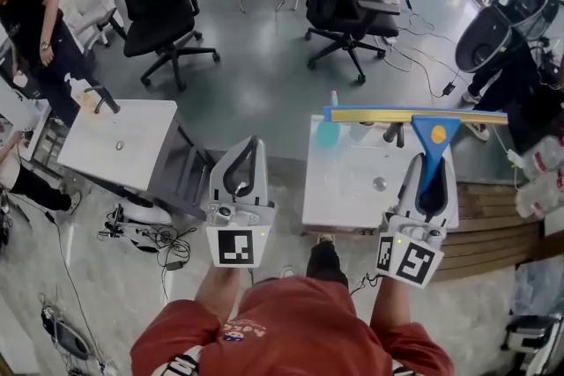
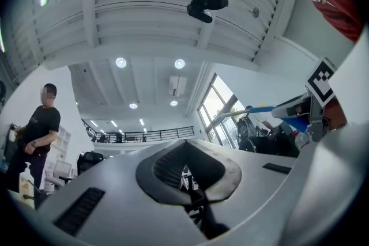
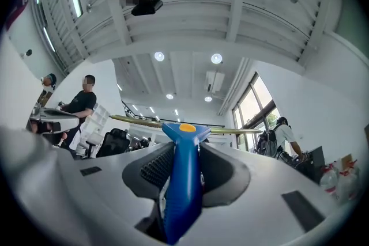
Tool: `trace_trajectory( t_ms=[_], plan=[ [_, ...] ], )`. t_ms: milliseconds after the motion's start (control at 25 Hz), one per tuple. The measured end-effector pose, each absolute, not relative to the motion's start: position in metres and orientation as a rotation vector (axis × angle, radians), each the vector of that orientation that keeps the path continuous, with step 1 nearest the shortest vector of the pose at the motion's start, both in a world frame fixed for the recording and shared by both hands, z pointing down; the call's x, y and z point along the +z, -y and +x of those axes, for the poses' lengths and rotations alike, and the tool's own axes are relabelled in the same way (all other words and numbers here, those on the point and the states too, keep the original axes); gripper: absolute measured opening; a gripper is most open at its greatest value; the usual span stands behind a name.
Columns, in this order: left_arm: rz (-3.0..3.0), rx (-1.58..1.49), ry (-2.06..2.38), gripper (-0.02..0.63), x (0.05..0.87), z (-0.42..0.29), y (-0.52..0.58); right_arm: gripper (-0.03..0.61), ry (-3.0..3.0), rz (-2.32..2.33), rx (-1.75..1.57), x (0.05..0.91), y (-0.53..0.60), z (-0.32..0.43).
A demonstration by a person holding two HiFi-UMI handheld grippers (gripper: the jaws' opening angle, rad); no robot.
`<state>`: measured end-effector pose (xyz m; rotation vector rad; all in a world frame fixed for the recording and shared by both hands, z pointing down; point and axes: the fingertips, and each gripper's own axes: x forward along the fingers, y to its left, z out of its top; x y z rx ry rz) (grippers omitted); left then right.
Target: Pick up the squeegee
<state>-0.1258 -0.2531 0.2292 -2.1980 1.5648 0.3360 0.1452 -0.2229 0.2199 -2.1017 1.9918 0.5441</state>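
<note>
Over the far edge of the right white sink unit (image 1: 352,189), as the head view shows it, the squeegee (image 1: 388,114) is off the surface and held by the right tongs (image 1: 431,161). Those tongs are clenched on its blue handle, with the yellow blade bar crosswise beyond the tips and an orange dot at the neck. Right gripper view agrees: the handle (image 3: 183,181) sits between both pads. Left tongs (image 1: 252,143) are closed tip to tip, nothing between them (image 2: 185,144), level with the right pair. A teal bottle (image 1: 328,131) stands on the same unit near the faucet. A second sink unit (image 1: 119,141) is further left.
</note>
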Motion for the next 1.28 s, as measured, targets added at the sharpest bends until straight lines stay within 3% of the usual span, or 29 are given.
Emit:
trace_trajectory(
  t_ms=[1280],
  plan=[
    [-2.211, 0.328, -1.583, 0.015, 0.232, -0.129, 0.253, 0.144, -2.079, -2.092, 0.495, 0.236, 0.234, 0.138]
  ],
)
